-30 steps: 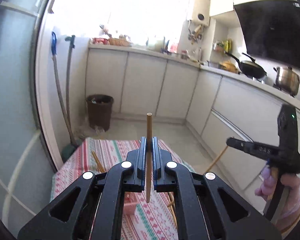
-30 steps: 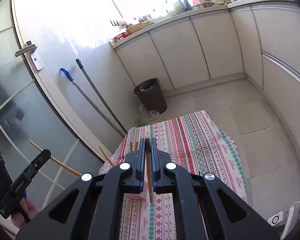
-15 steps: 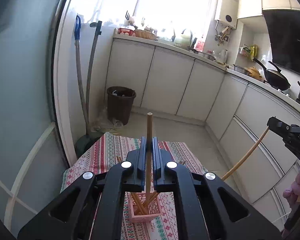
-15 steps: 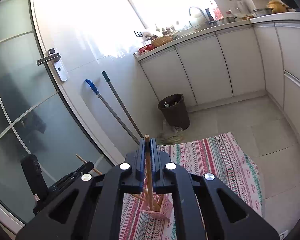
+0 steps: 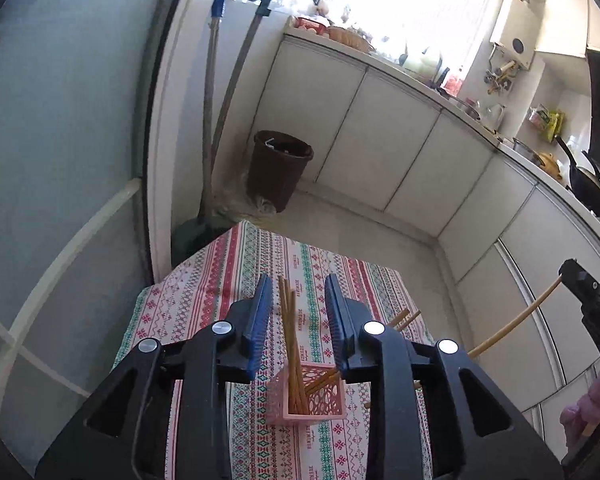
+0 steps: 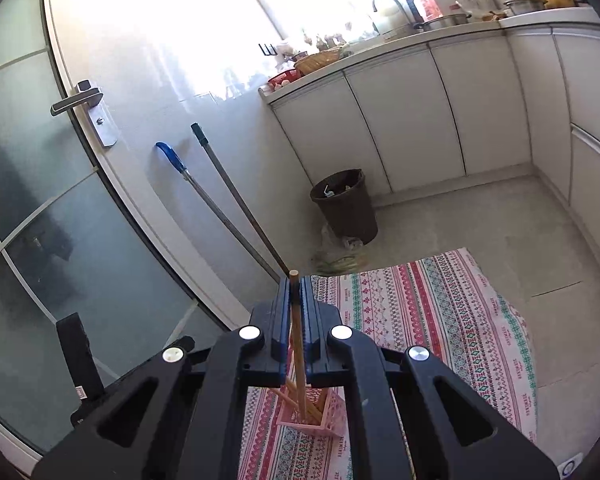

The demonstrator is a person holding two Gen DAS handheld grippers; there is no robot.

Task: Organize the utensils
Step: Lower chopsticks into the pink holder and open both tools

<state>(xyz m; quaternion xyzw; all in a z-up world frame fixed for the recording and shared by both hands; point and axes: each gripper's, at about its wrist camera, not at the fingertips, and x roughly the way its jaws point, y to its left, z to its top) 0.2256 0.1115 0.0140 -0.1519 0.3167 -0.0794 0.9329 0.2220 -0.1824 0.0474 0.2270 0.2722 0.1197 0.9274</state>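
Note:
A pink lattice holder (image 5: 314, 396) stands on the patterned tablecloth (image 5: 228, 276) and holds several wooden chopsticks (image 5: 288, 328). My left gripper (image 5: 296, 296) is open and empty right above the holder, with the standing chopsticks between its fingers. My right gripper (image 6: 295, 294) is shut on one chopstick (image 6: 298, 344), held upright, its lower end inside the holder (image 6: 320, 414). In the left wrist view the right gripper (image 5: 588, 292) shows at the right edge with its chopstick (image 5: 516, 316) slanting down toward the holder.
The small table stands by a glass door (image 6: 40, 220). A mop and a broom (image 5: 220, 92) lean on the wall. A brown bin (image 5: 278, 168) stands on the floor by white cabinets (image 5: 380, 128). The left gripper's body (image 6: 80, 364) shows at lower left in the right wrist view.
My left gripper has opened and let go of its chopstick, which now stands in the holder. My right gripper has come down over the holder with its chopstick.

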